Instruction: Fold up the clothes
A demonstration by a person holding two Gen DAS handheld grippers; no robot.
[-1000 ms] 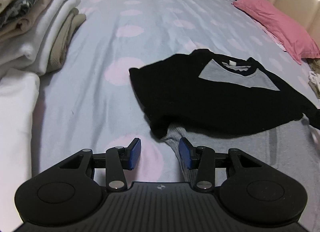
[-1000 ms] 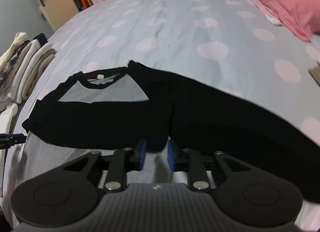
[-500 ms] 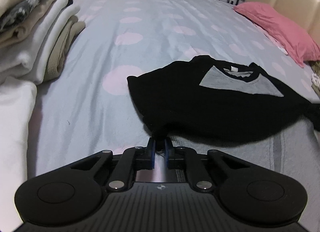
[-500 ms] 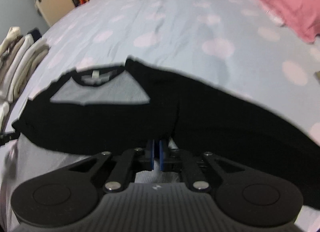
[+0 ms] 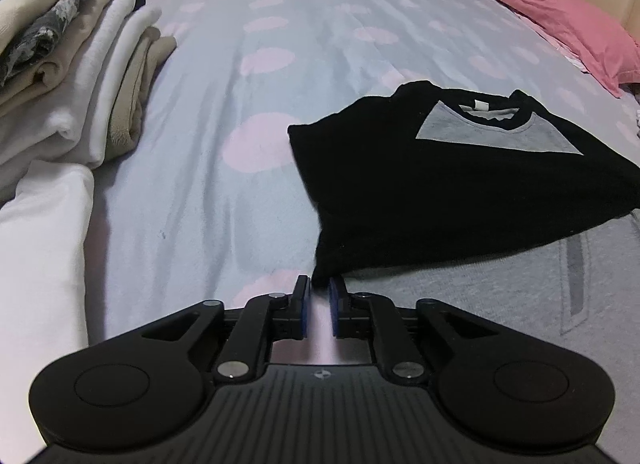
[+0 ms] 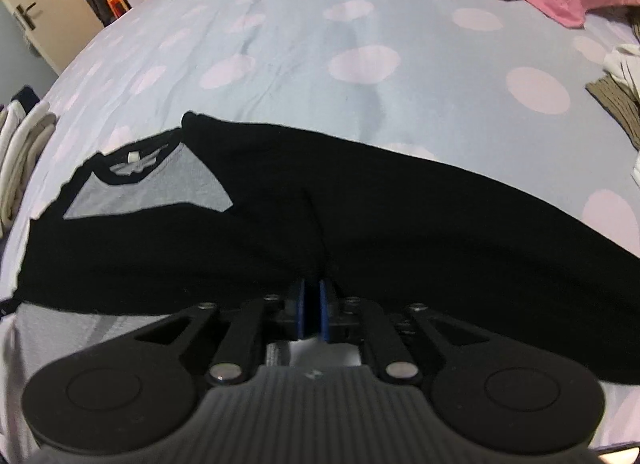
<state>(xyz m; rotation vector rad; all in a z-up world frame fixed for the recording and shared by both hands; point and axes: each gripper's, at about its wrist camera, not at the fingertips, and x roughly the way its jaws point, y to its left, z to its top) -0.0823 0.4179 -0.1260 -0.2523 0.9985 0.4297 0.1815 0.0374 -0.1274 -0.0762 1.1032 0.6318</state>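
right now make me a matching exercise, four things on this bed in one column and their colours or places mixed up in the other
Things:
1. pillow
2. shirt
3. stack of folded clothes
4. bedsheet

Descriptions:
A. black sleeves, grey body
B. pale blue with pink dots
C. pink, by the headboard
D. white and beige, at the bed's left edge

Pairs: 1-C, 2-A, 3-D, 4-B
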